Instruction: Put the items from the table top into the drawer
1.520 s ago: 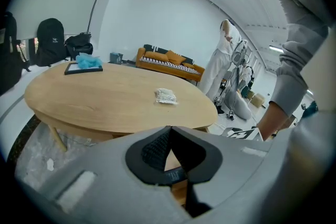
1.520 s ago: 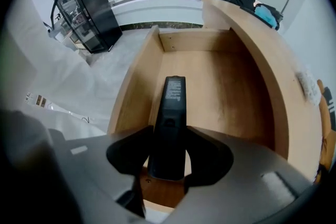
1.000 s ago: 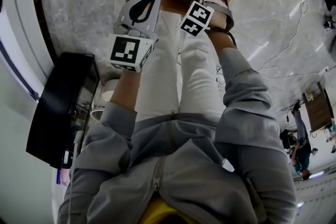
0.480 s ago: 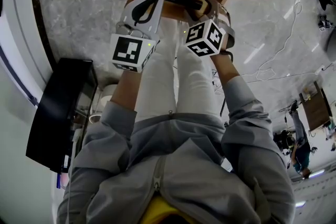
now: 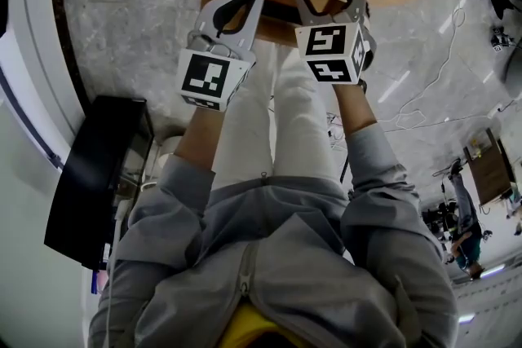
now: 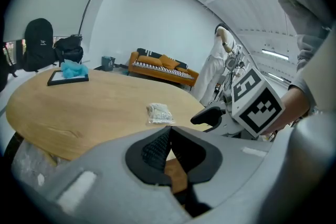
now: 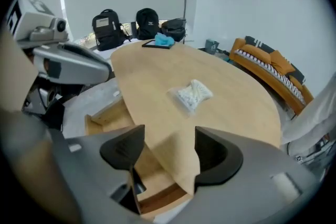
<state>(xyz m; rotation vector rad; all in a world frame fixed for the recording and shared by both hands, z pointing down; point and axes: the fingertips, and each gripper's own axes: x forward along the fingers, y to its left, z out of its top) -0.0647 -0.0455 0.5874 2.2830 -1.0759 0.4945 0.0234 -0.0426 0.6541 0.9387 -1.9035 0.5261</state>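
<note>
The left gripper (image 6: pixel 168 134) has its jaws pressed together on nothing. The right gripper (image 7: pixel 165 152) stands spread, its jaws having just been closing, and only the table's near edge shows in the gap (nothing pinched). A clear packet (image 7: pixel 191 94) of small white pieces, too blurred to name, lies on the round wooden table (image 7: pixel 157 68), just beyond both grippers. The open drawer (image 7: pixel 107 113) below is mostly hidden by tabletop and jaws.

table top (image 7: pixel 231 86): bare wood all round the small bag (image 7: pixel 192 95); free way in from the near edge.
far side: black tray (image 6: pixel 68 77) with blue cloth (image 6: pixel 75 67), well apart from the bag.
drawer (image 7: pixel 107 113): open below; the table top overhangs part of it.
</note>
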